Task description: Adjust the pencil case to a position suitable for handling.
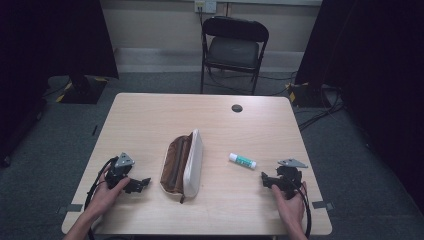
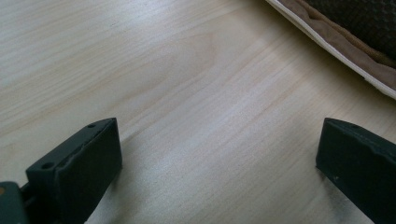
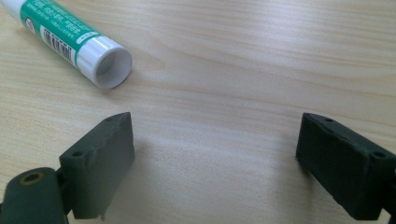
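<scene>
A brown and cream zip pouch (image 1: 183, 164) lies open in the middle of the wooden table (image 1: 150, 120); its cream edge (image 2: 345, 51) shows at the top right of the left gripper view. A green and white glue stick (image 1: 242, 160) lies on its side right of the pouch, and in the right gripper view its white end (image 3: 79, 42) faces me. My left gripper (image 1: 140, 183) rests on the table left of the pouch, open, with bare wood between its jaws. My right gripper (image 1: 266, 180) rests near the front right, open and empty, just short of the glue stick.
A round cable hole (image 1: 237, 108) sits near the table's far edge. A black folding chair (image 1: 233, 50) stands behind the table. Cables trail from both grippers over the front edge. Dark curtains hang at both sides of the room.
</scene>
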Demonstrator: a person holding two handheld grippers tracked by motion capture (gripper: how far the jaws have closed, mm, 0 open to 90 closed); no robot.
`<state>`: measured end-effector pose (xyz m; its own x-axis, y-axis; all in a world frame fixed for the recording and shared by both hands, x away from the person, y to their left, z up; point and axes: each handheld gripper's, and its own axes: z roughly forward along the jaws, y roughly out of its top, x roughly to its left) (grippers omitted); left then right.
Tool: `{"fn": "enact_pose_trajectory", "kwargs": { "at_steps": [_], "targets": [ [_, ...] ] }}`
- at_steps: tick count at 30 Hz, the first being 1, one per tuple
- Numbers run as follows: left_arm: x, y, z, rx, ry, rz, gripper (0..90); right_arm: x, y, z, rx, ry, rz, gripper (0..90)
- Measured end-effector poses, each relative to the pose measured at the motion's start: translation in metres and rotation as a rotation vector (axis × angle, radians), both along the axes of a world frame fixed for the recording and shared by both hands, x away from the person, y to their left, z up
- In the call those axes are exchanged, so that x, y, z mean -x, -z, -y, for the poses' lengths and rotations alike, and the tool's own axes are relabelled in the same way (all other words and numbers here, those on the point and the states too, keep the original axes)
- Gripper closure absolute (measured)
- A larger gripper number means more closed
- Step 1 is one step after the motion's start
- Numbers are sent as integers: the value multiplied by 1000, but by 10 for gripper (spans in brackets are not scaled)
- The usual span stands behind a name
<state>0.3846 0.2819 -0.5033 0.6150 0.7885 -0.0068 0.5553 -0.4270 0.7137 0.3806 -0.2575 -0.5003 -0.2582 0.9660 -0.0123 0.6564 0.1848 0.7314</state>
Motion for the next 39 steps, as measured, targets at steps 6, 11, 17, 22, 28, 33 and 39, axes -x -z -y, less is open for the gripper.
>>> {"fn": "enact_pose_trajectory", "kwargs": {
  "at_steps": [6, 11, 17, 22, 28, 33, 39],
  "targets": [
    [0, 0, 0, 0, 0, 0, 0, 0, 0, 0, -1, 3, 0, 103],
    [0, 0, 0, -5, 1, 1, 0, 3, -2, 0, -1, 22, -9, 145],
    [2, 0, 0, -1, -4, 2, 0, 17, -12, -8, -17, -54, 23, 194],
    [3, 0, -1, -6, -3, 5, 1, 34, -23, -17, -83, -136, 62, 270],
    [3, 0, -1, -7, -3, 5, 1, 44, -34, -39, -131, -272, 41, 354],
    [3, 0, -1, -7, -3, 4, 0, 50, -41, -65, -153, -396, 35, 376],
    [2, 0, -1, -6, -1, 4, 0, 58, -44, -101, -150, -493, 23, 360]
  ]
}}
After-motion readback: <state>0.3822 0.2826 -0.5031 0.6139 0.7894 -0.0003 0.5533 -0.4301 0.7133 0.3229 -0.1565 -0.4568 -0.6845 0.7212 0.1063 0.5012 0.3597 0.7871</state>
